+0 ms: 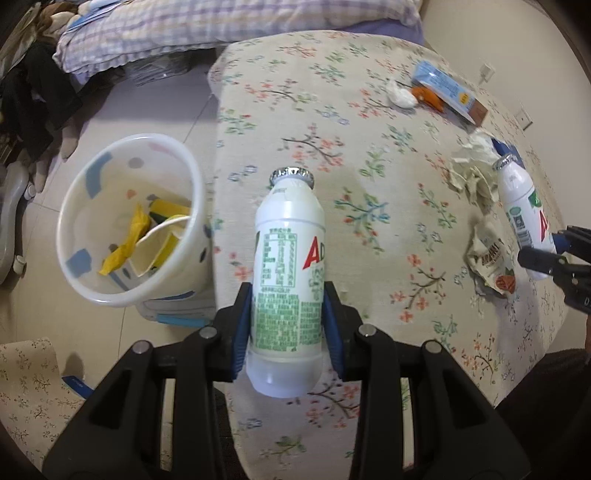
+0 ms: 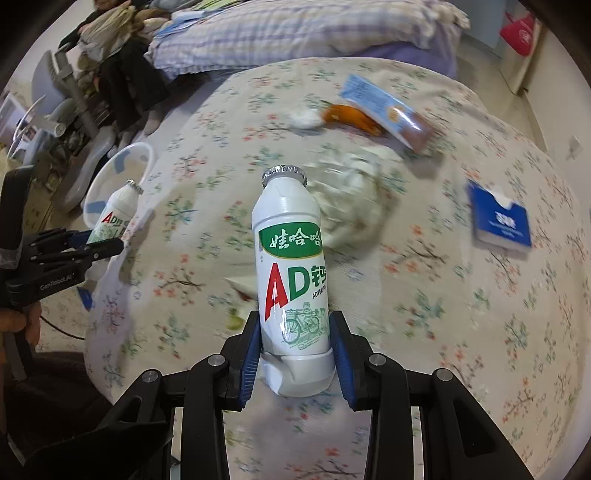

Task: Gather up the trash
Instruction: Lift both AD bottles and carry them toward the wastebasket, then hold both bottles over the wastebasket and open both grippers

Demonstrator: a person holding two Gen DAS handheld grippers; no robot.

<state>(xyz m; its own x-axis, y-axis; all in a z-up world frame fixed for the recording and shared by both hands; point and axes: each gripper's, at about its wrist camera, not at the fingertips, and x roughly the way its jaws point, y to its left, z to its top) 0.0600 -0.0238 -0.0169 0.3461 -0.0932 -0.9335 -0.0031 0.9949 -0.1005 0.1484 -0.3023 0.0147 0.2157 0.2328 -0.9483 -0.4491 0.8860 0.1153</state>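
My left gripper (image 1: 288, 321) is shut on a white AD milk bottle (image 1: 288, 266) with a foil cap, held above the left edge of the floral table (image 1: 369, 110). A white trash bin (image 1: 129, 221) stands on the floor to its left, holding yellow wrappers. My right gripper (image 2: 293, 349) is shut on a second white AD bottle (image 2: 290, 266), dented at its base, above the table. Each gripper and its bottle show in the other view: the right gripper (image 1: 543, 251) with its bottle (image 1: 521, 206), the left gripper (image 2: 99, 240) with its bottle (image 2: 114, 214).
On the table lie crumpled paper (image 1: 476, 177), a crumpled wrapper (image 1: 491, 258), a blue snack packet (image 2: 384, 110), an orange peel (image 2: 351, 116), a white tissue ball (image 2: 303, 116) and a blue tissue pack (image 2: 498, 218). A bed with a checked quilt (image 2: 295, 33) stands behind.
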